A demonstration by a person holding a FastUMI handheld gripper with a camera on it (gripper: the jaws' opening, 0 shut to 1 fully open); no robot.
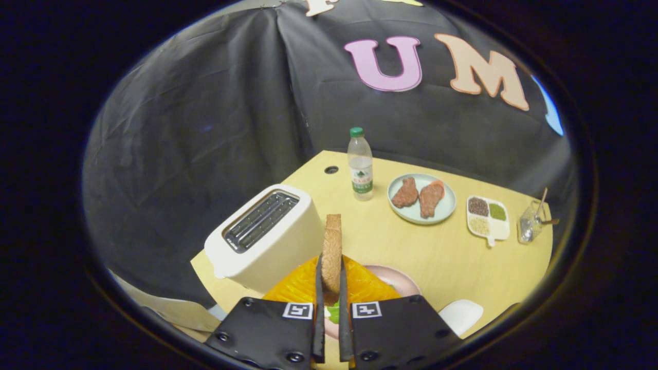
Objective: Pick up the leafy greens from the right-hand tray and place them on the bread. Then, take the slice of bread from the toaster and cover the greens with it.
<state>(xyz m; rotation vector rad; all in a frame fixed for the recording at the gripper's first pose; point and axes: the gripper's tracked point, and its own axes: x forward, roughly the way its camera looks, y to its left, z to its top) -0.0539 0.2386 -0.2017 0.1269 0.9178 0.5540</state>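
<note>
The toaster [267, 234] is parked left of centre, slots looking empty. Bottom centre, the gripper [331, 308] is clamped on a slice of bread [332, 252], held on edge between both fingers and standing upright over the orange tray [300, 285]. A bit of leafy greens [334, 312] can be spotted low between the fingers, with the pink plate [401, 280] just right of that. Bread like this is probably light, fairly stiff, but crumbly, so it's best pinched across the flat faces, gently. Further right, a bottle [360, 164] and a plate of meat [421, 198] are left alone.
</note>
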